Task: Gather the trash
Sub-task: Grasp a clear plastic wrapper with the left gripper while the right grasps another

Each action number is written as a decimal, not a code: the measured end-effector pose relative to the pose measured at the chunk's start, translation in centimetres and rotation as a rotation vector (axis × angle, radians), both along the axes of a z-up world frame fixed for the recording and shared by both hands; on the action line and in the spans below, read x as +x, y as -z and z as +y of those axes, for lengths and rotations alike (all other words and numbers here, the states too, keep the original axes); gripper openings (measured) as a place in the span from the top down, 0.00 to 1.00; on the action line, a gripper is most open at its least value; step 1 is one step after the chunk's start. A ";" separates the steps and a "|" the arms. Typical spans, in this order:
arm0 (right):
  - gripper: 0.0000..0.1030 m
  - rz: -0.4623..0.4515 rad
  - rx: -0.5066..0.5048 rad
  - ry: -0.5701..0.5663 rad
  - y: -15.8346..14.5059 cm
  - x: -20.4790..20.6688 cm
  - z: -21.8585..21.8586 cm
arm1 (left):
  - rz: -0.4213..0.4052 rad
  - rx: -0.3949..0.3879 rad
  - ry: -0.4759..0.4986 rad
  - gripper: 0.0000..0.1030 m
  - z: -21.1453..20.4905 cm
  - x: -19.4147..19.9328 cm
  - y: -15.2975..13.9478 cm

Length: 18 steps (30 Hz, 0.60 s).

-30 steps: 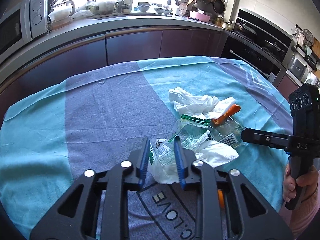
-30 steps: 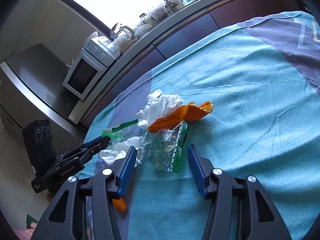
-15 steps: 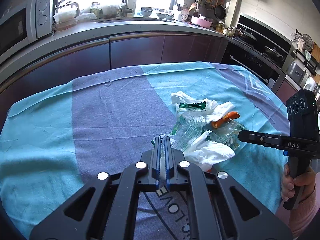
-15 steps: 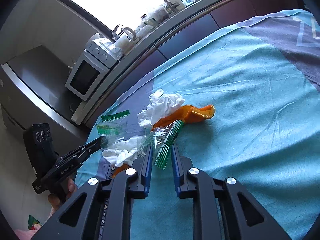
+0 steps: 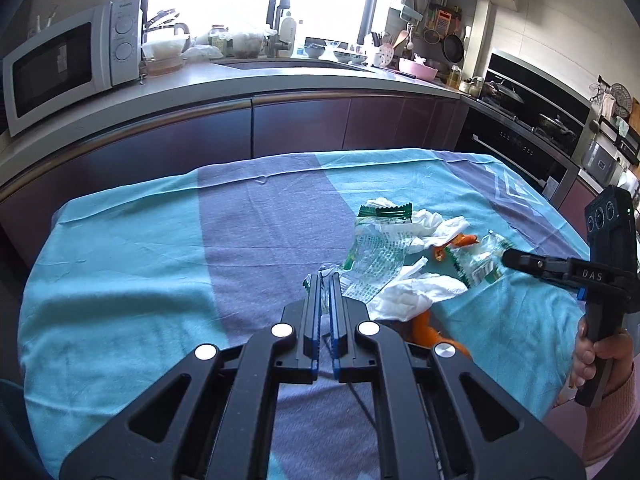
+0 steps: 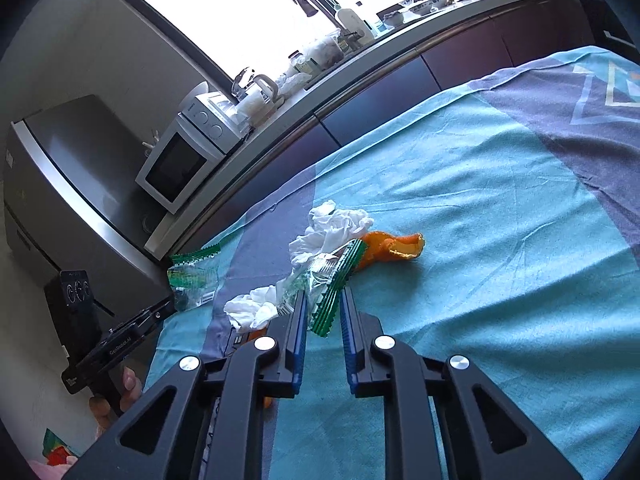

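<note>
A heap of trash lies on the blue cloth-covered table (image 5: pixel 248 232): white tissues (image 5: pixel 416 292), orange peel (image 6: pixel 388 246) and clear green-edged plastic wrappers. My left gripper (image 5: pixel 326 282) is shut on one clear green-printed wrapper (image 5: pixel 376 252), which stands lifted above the cloth. My right gripper (image 6: pixel 323 300) is shut on a second clear wrapper with a green zigzag edge (image 6: pixel 332 284); it also shows in the left wrist view (image 5: pixel 476 264). A crumpled tissue (image 6: pixel 336 228) and the peel lie just beyond it.
A kitchen counter (image 5: pixel 240 92) with a microwave (image 5: pixel 68 64) runs behind the table. An oven (image 5: pixel 528 136) stands at the right. A fridge (image 6: pixel 68 184) is at the left in the right wrist view. More orange peel (image 5: pixel 428 330) lies near my left gripper.
Both grippers closed from open onto the wrappers. My left gripper has lifted its wrapper up and back; my right gripper has drawn its wrapper slightly off the heap.
</note>
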State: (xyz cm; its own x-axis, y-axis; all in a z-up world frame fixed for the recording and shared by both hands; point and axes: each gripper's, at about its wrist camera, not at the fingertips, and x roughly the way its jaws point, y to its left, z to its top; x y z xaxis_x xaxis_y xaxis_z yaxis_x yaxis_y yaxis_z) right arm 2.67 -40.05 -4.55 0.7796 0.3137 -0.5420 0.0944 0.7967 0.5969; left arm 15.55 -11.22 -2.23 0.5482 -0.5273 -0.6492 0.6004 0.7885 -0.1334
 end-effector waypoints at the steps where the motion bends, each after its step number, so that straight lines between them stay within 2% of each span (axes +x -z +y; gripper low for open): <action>1: 0.86 -0.008 -0.006 0.001 -0.3 -0.2 0.1 | -0.001 0.000 -0.007 0.96 0.4 -0.2 -0.1; 8: 0.86 -0.061 -0.012 -0.041 -2.0 -0.2 1.6 | -0.013 -0.012 -0.048 0.96 3.9 -1.5 -0.6; 18: 0.86 -0.113 0.006 -0.204 -3.2 1.4 7.1 | -0.042 -0.019 -0.127 0.96 8.8 -3.9 -1.6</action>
State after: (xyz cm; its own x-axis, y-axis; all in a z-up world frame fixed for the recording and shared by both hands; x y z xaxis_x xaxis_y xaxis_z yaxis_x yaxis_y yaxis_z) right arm 4.05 -32.96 -1.34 0.7558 0.4737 -0.4522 -0.1358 0.7889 0.5993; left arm 11.66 -2.43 -0.65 0.6376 -0.4640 -0.6150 0.5016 0.8559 -0.1257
